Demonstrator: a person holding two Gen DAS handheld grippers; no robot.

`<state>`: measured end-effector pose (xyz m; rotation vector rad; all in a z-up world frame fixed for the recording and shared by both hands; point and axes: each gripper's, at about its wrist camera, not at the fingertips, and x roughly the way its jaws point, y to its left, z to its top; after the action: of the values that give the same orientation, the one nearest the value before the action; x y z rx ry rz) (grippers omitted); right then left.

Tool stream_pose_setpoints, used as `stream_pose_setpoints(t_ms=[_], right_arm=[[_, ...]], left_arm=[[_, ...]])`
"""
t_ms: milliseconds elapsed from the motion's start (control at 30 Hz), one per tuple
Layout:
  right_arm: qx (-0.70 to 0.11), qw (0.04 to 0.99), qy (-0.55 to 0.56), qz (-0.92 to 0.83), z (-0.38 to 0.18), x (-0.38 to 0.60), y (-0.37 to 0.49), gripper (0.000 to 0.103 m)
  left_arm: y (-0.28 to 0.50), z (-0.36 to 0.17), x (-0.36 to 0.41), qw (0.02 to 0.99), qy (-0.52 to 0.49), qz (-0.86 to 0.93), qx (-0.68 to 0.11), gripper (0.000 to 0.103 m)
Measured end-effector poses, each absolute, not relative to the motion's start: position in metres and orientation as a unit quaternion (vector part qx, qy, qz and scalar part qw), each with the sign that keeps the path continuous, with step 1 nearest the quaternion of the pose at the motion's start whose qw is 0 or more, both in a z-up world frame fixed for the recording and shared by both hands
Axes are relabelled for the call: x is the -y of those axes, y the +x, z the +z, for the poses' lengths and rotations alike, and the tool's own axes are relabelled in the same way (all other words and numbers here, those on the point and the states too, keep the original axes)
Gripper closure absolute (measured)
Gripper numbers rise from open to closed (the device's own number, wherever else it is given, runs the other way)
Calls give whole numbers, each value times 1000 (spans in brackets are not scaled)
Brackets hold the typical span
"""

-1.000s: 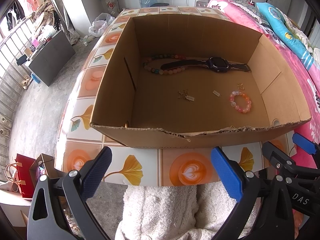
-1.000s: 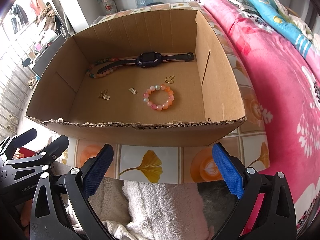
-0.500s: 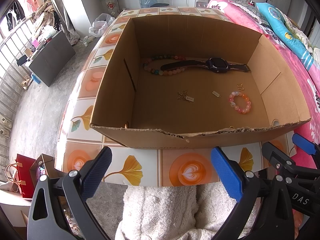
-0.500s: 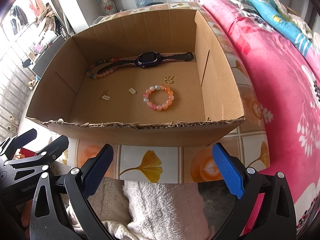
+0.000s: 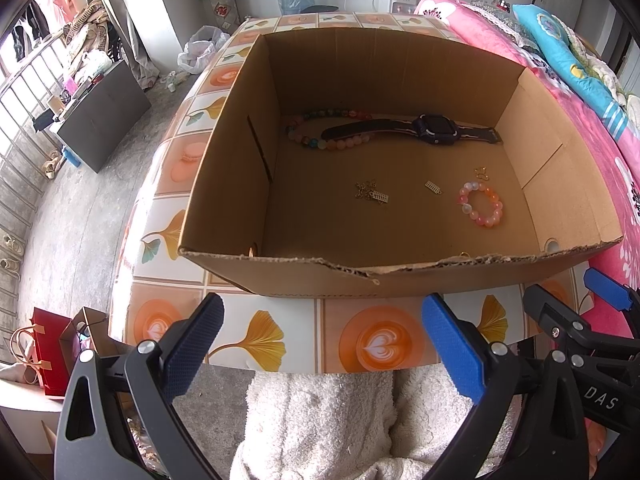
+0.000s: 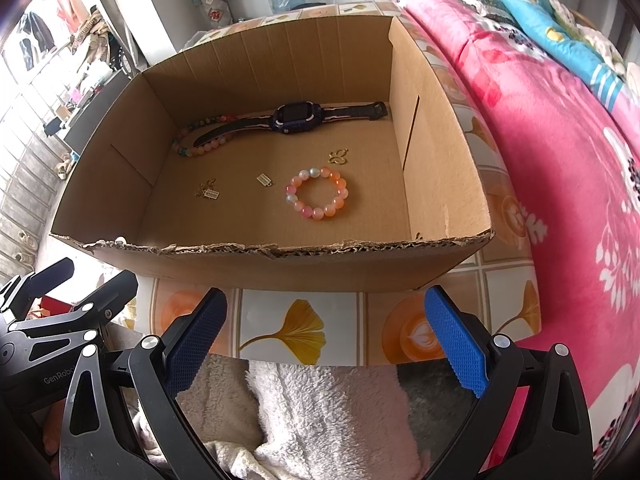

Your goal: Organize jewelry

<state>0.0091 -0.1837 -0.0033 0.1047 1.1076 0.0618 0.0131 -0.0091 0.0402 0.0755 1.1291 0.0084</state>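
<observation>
Comparing with earlier frames, nothing has shifted: left gripper and right gripper stay spread, empty; pink-orange beaded bracelet lies ahead inside brown cardboard box.

Tiled-pattern table, open cardboard box resting on it

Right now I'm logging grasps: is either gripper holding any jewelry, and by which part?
Nothing is held. The left gripper and right gripper are both open, short of the box.
</observation>
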Motion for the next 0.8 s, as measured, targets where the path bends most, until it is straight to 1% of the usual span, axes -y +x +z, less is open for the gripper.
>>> stream_pose_setpoints(t_ms=[800], right_arm=[[-528,847,52,29,-4,183,8,8]], left_arm=[[13,40,10,844,36,5,-536,6]])
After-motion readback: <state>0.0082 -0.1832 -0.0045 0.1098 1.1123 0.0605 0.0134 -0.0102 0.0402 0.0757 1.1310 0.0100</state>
